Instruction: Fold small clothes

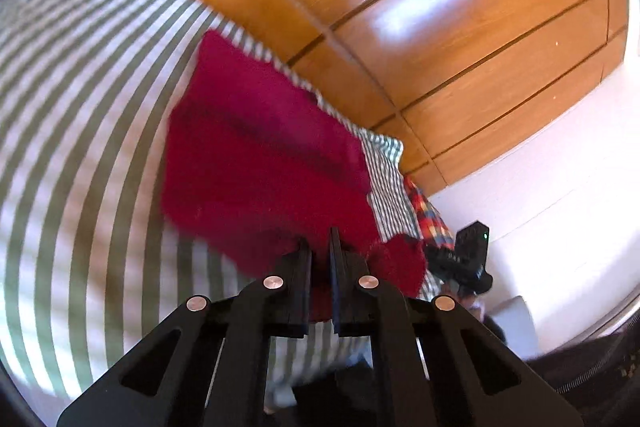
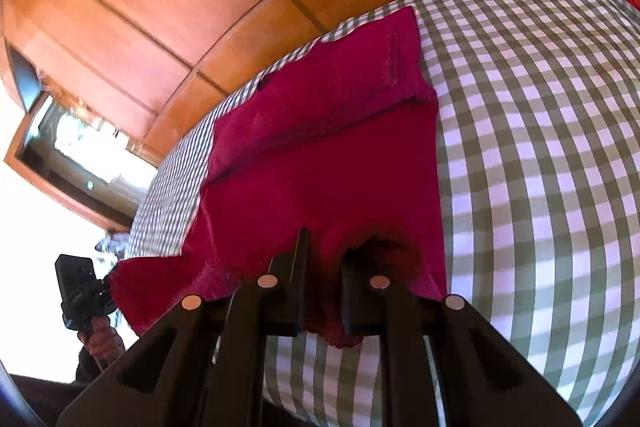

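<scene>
A dark red knit garment [image 1: 260, 155] lies spread on a green-and-white checked cloth [image 1: 80, 131]. My left gripper [image 1: 320, 247] is shut on its near edge, with red fabric pinched between the jaws. In the right wrist view the same garment [image 2: 328, 155] shows a fold across its far part. My right gripper [image 2: 324, 251] is shut on the near hem, and fabric bunches between and under its fingers [image 2: 300, 259]. The other gripper [image 2: 78, 291] shows at the lower left of that view, at the garment's other near corner.
The checked cloth [image 2: 540, 147] covers a rounded surface. Orange-brown wooden flooring [image 1: 440, 27] lies beyond its far edge. A red plaid item [image 1: 430, 215] sits at the cloth's right edge. A white wall [image 1: 560, 187] is at the right.
</scene>
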`<state>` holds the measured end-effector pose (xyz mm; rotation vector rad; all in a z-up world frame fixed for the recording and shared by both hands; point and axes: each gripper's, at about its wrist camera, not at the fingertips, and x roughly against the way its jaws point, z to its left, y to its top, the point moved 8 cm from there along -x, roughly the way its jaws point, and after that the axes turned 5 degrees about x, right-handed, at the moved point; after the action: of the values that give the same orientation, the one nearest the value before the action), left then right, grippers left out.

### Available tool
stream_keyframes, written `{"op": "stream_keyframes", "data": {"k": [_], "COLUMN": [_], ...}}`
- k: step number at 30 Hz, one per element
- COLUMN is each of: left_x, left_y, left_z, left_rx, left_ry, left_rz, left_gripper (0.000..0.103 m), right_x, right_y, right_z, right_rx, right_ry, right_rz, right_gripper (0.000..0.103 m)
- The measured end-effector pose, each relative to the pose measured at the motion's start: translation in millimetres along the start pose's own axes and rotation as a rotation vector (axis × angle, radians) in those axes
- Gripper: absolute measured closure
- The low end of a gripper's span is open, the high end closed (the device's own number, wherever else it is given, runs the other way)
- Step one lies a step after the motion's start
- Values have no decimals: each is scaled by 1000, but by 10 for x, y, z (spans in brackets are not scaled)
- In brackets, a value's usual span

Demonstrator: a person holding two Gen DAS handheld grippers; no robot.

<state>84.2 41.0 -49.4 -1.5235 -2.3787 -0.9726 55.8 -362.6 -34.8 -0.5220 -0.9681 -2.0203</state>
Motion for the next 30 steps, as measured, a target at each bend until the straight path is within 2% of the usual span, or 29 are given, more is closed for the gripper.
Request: {"op": "stream_keyframes", "data": {"k": [3, 4, 6, 7, 8, 9, 10, 14, 17, 19, 21, 22, 23, 25, 26, 28, 30], "left_x": [-283, -379, -474, -490, -503, -439, -370, -106, -88, -180, -326, -373, -443, -512, -517, -481, -389], "left_y": [431, 597, 829, 921, 1024, 1079, 1131, 1031, 746, 458, 218, 166, 106, 76, 85, 122, 130], "left_z": [38, 154, 302, 403, 494, 563, 601, 805, 863, 886, 931, 958, 982, 1023, 1031, 1013, 932], "left_rx": [31, 70, 106, 141, 199, 223, 230, 156, 28, -66, -89, -93, -105, -113, -105, -83, -79], "left_ry": [58, 114, 143, 162, 169, 160, 161, 258, 332, 357, 354, 363, 374, 392, 393, 366, 334], "left_rz": [-6, -14, -16, -24, -37, -56, -89, -122, -67, -2, 59, 73, 86, 90, 84, 69, 52], "left_gripper": [97, 97, 90, 73, 56, 50, 48, 48, 48, 48, 48, 48, 53, 66, 75, 83, 86], "right_x": [-173, -220, -300, -316, -298, -235, -191, 135, 302, 332, 278, 227, 162, 21, -41, -78, -1], "right_y": [156, 204, 304, 347, 377, 414, 420, 310, 95, -33, -139, -165, -182, -204, -207, -199, -207], "right_z": [-109, -125, -200, -235, -247, -258, -257, -364, -530, -580, -600, -594, -572, -527, -479, -411, -392], "right_rx": [-52, -60, -96, -123, -133, -132, -126, -98, -90, -80, -68, -51, -35, 0, 29, 71, 94], "right_ry": [-17, -15, -19, -2, 5, 4, 7, -15, -78, -101, -128, -148, -159, -181, -195, -231, -241], "right_rz": [13, 16, 19, 19, 10, -14, -23, -53, -43, -22, 5, 16, 28, 56, 68, 65, 60], "right_gripper": [91, 90, 82, 68, 62, 52, 45, 39, 37, 38, 41, 48, 51, 74, 82, 90, 92]}}
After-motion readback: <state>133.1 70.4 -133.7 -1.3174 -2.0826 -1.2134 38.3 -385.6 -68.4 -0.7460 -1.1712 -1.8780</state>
